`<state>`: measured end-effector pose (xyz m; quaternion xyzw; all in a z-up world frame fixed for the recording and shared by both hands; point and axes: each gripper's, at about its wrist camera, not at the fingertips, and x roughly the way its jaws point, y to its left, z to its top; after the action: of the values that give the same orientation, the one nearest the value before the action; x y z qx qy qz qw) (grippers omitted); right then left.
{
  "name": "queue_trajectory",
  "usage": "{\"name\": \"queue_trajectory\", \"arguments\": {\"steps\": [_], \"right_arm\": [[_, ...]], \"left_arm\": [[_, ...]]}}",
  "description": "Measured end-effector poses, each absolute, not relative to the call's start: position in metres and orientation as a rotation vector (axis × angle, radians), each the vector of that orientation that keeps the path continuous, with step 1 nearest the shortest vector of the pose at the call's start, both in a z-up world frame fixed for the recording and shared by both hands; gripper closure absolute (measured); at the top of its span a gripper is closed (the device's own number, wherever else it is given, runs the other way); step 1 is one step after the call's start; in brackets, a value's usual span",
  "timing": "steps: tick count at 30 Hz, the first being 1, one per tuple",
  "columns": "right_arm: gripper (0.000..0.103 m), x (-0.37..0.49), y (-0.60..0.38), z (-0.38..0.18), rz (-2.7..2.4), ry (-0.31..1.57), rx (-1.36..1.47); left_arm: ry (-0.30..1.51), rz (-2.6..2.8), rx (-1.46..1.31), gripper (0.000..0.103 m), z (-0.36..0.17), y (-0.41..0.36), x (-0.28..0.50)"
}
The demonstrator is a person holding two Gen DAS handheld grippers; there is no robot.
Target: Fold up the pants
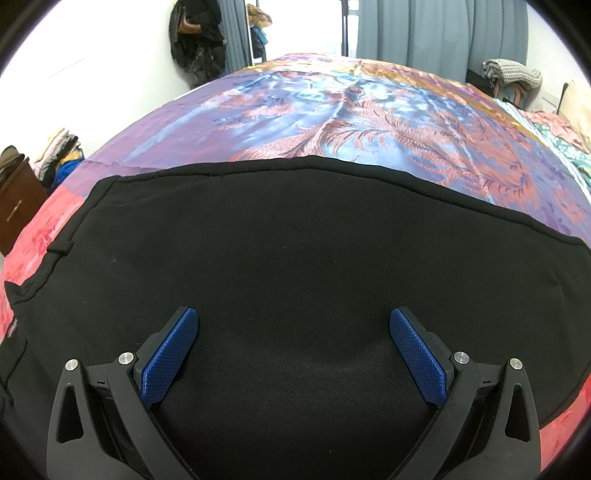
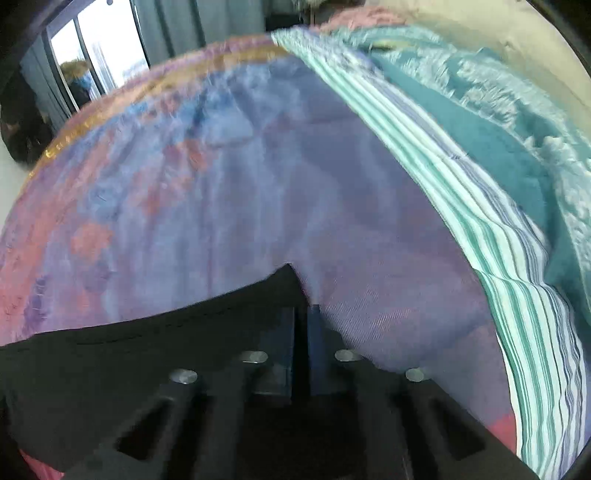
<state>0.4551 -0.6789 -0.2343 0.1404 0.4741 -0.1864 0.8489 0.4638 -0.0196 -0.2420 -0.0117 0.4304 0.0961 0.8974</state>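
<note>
Black pants (image 1: 295, 229) lie flat across a shiny purple, blue and pink bedspread (image 1: 332, 110). My left gripper (image 1: 293, 312) hovers low over the middle of the pants, its blue pads (image 1: 170, 354) wide apart with only flat cloth beneath them. In the blurred right wrist view, the pants (image 2: 147, 350) fill the lower left and rise to a pointed corner (image 2: 290, 271) just beyond the fingertips. My right gripper (image 2: 301, 310) is shut there, its pads pressed together on that black edge over the bedspread (image 2: 258, 184).
A green-and-white striped sheet (image 2: 480, 221) and a teal blanket (image 2: 498, 147) lie to the right on the bed. A wooden dresser (image 1: 18, 199) with a clothes pile (image 1: 59, 155) stands at the left. Dark coats (image 1: 197, 37) and grey curtains (image 1: 443, 29) are at the back.
</note>
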Motion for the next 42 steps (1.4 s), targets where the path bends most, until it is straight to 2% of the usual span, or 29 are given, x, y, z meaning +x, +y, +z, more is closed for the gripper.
{"name": "queue_trajectory", "arguments": {"steps": [4, 10, 12, 15, 18, 20, 21, 22, 24, 30, 36, 42], "right_arm": [[0.097, 0.397, -0.648, -0.184, -0.366, 0.847, 0.221], [0.099, 0.248, -0.570, -0.126, -0.353, 0.664, 0.161], [0.100, 0.199, -0.540, -0.123, -0.368, 0.630, 0.156], [0.100, 0.135, -0.502, -0.131, -0.435, 0.622, 0.143], [0.100, 0.104, -0.489, -0.171, -0.559, 0.763, 0.204], [0.091, 0.089, -0.502, -0.198, -0.706, 0.896, 0.357], [0.077, 0.081, -0.507, -0.201, -0.730, 0.899, 0.429], [0.058, 0.071, -0.510, -0.200, -0.759, 0.874, 0.486], [0.040, 0.054, -0.502, -0.189, -0.801, 0.800, 0.487], [0.038, 0.064, -0.443, -0.173, -0.508, 0.719, 0.473], [0.038, 0.103, -0.387, -0.194, -0.207, 0.754, 0.472], [0.038, 0.118, -0.382, -0.213, -0.158, 0.765, 0.558]], "left_arm": [[0.898, 0.200, -0.022, 0.001, -0.241, -0.020, 0.465], [0.999, 0.203, -0.019, 0.001, -0.232, -0.019, 0.475], [1.061, 0.223, 0.011, 0.001, -0.215, -0.021, 0.473], [0.955, 0.172, -0.030, 0.001, -0.176, -0.019, 0.434], [0.926, 0.113, -0.018, 0.001, -0.161, -0.016, 0.389], [0.942, 0.108, 0.012, 0.001, -0.166, -0.010, 0.361], [0.950, 0.111, 0.024, 0.001, -0.170, -0.007, 0.351], [0.956, 0.117, 0.035, 0.001, -0.174, -0.004, 0.342], [0.968, 0.142, 0.046, 0.001, -0.184, 0.006, 0.325], [0.973, 0.165, -0.027, 0.001, -0.200, 0.020, 0.306], [0.972, 0.119, 0.030, 0.000, -0.224, 0.019, 0.301], [0.956, 0.094, 0.004, 0.000, -0.226, 0.022, 0.296]]}}
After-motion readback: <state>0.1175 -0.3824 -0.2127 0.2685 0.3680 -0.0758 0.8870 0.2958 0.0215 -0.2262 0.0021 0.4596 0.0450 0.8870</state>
